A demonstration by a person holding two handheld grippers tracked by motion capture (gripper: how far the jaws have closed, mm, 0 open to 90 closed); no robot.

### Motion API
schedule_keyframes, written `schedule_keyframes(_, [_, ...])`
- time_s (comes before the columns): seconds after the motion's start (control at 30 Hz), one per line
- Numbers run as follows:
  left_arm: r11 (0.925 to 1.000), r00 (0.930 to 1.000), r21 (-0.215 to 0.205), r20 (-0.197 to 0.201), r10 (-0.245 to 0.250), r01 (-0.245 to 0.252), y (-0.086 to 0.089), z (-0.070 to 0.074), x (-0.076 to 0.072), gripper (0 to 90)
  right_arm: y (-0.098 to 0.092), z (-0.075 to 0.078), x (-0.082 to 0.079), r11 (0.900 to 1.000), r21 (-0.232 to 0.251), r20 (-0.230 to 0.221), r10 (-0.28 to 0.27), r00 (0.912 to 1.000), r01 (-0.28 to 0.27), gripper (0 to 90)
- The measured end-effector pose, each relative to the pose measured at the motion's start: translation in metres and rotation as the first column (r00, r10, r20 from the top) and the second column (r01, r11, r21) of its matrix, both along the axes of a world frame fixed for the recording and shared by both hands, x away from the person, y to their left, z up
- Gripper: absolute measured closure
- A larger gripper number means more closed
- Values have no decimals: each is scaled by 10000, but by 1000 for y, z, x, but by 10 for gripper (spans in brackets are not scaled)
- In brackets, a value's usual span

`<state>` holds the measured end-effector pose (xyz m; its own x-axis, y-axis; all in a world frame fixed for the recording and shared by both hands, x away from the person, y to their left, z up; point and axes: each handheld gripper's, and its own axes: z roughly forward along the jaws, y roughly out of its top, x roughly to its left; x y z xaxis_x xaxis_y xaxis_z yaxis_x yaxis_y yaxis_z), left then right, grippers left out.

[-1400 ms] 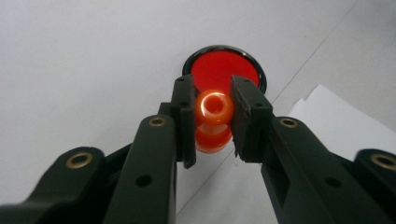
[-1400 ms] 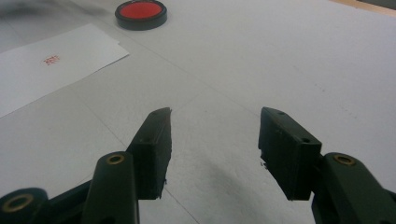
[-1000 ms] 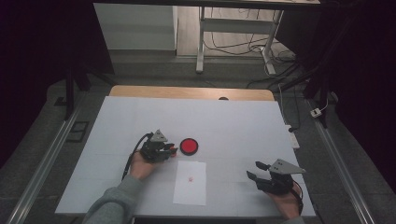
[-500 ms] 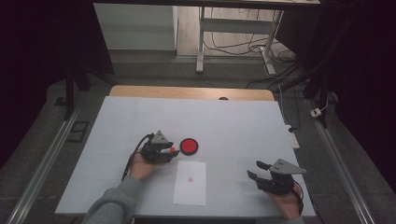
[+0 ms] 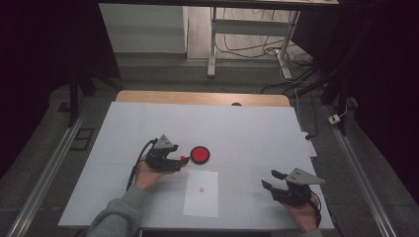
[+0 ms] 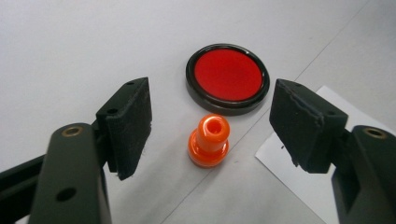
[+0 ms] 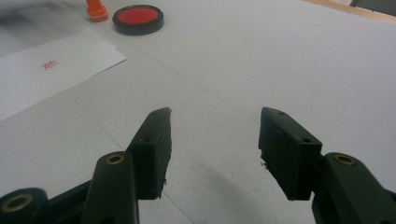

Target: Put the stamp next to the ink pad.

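Observation:
A small orange stamp (image 6: 208, 141) stands upright on the white table, just in front of a round red ink pad (image 6: 228, 78) with a black rim. My left gripper (image 6: 217, 123) has just been opening its jaws. The stamp stands free between them, with a gap to each pad. From above, the left gripper (image 5: 177, 163) sits left of the ink pad (image 5: 200, 154), with the stamp (image 5: 184, 158) at its tips. A white sheet of paper (image 5: 201, 200) bearing a small red stamped mark (image 5: 201, 188) lies nearer the front. My right gripper (image 7: 215, 140) rests open with nothing between its jaws, at the front right (image 5: 270, 178).
The white table top (image 5: 247, 133) reaches back to a wooden strip (image 5: 197, 98) at the far edge. Beyond it are table legs and cables on the floor. Metal rails run along both sides of the table.
The left gripper's jaws have spread apart and let go of the orange stamp, which now stands on the table beside the ink pad. The right gripper has not moved.

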<state>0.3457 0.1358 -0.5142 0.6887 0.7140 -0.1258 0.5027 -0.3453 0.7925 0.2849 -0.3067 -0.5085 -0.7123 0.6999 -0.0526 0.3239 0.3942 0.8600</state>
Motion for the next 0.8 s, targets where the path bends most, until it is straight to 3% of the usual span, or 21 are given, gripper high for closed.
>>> schedule_keyframes(0.23, [9995, 9999, -282, -87, -118, 115, 7, 9, -8, 285, 0, 1, 0, 9997, 215, 65, 94, 9999, -95, 434])
schedule_keyframes(0.4, [9995, 9996, -190, -139, -262, 260, 11, 13, -15, 280, 0, 0, 1, 9994, 276, 78, 222, 9997, -224, 435])
schedule_keyframes(0.53, [9993, 9994, -171, 38, -330, 330, 13, 17, -22, 280, 1, -1, 2, 9990, 269, 103, 357, 9993, -359, 434])
schedule_keyframes(0.8, [9979, 9977, 6, 209, -644, 644, 21, 19, -45, 280, 1, -1, 1, 9989, 204, 154, 410, 9990, -413, 433])
